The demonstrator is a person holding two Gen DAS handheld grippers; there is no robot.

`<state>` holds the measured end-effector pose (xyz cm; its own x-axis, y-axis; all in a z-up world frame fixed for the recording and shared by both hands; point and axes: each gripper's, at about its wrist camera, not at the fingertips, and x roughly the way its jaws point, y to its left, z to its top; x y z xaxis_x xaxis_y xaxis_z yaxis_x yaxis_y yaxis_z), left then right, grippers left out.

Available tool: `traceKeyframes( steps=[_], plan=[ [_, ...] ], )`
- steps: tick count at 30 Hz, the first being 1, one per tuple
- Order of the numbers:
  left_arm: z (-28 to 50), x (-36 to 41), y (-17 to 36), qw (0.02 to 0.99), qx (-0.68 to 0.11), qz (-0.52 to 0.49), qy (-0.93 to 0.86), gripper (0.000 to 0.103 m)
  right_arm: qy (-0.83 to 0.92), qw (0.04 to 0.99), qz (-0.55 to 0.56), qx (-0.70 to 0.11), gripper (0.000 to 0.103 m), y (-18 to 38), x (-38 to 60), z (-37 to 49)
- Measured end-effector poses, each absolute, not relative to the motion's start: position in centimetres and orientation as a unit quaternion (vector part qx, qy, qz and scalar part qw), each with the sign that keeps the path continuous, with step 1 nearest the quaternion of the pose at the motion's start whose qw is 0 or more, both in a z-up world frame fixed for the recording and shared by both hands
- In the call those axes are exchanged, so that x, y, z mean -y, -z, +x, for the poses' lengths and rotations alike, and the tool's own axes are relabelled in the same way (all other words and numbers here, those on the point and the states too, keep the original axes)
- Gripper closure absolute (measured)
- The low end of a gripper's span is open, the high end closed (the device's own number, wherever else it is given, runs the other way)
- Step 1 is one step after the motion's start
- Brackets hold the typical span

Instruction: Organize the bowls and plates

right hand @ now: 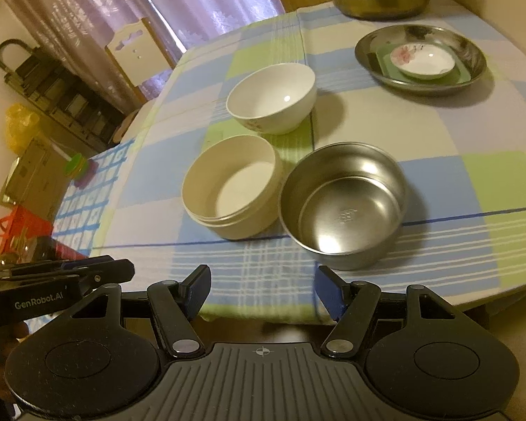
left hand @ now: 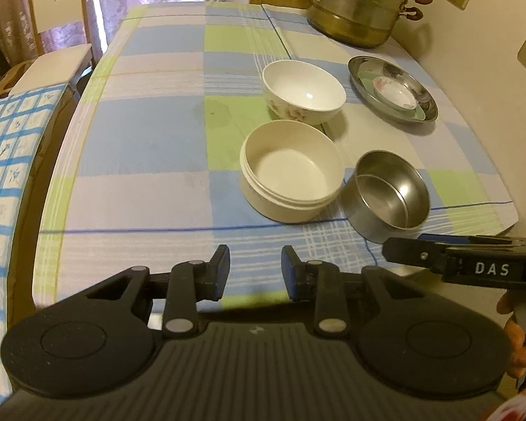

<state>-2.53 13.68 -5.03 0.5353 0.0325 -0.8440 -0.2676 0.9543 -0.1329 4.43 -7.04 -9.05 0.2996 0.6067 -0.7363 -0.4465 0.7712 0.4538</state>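
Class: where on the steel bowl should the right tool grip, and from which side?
Grip the steel bowl by its near rim, one finger inside, one outside, coming from above with the open right tool. It sits upright and empty; the cream bowl crowds its left.

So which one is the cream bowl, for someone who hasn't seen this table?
On the checked tablecloth, find the three bowls nearest the edge. The cream bowl sits left of the steel bowl; unlike the rounded white floral bowl behind, it has straight sides and a ridged rim.
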Motion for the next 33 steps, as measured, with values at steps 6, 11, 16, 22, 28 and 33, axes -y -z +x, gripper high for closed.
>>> traceKeyframes(
  steps=[6, 11, 16, 22, 28, 33],
  plan=[
    [-0.9, -15.5, 5.7, 0.869, -0.475, -0.118, -0.069, 0.074, -0.31, 0.806, 0.104, -0.492, 0.05, 9.6, 4.5, 5.1],
    [0.6, -16.5, 6.0, 0.873, -0.471, -0.11, -0.059, 0.074, -0.289, 0.814, 0.119, -0.49, 0.056, 10.0, 2.8, 5.7],
    [1.4, -17.1, 6.4, 0.873, -0.473, -0.106, -0.049, 0.074, -0.26, 0.82, 0.142, -0.49, 0.062, 10.7, 2.0, 6.5],
    [1.7, -18.0, 6.9, 0.87, -0.479, -0.107, -0.041, 0.074, -0.231, 0.825, 0.157, -0.491, 0.067, 11.1, 1.2, 7.3],
    [2.2, -18.7, 7.1, 0.869, -0.481, -0.111, -0.033, 0.074, -0.207, 0.832, 0.156, -0.491, 0.073, 11.5, 0.5, 7.8],
    [2.6, -19.1, 7.3, 0.868, -0.482, -0.114, -0.029, 0.074, -0.199, 0.836, 0.141, -0.492, 0.079, 11.6, 0.1, 8.0]
  ],
)
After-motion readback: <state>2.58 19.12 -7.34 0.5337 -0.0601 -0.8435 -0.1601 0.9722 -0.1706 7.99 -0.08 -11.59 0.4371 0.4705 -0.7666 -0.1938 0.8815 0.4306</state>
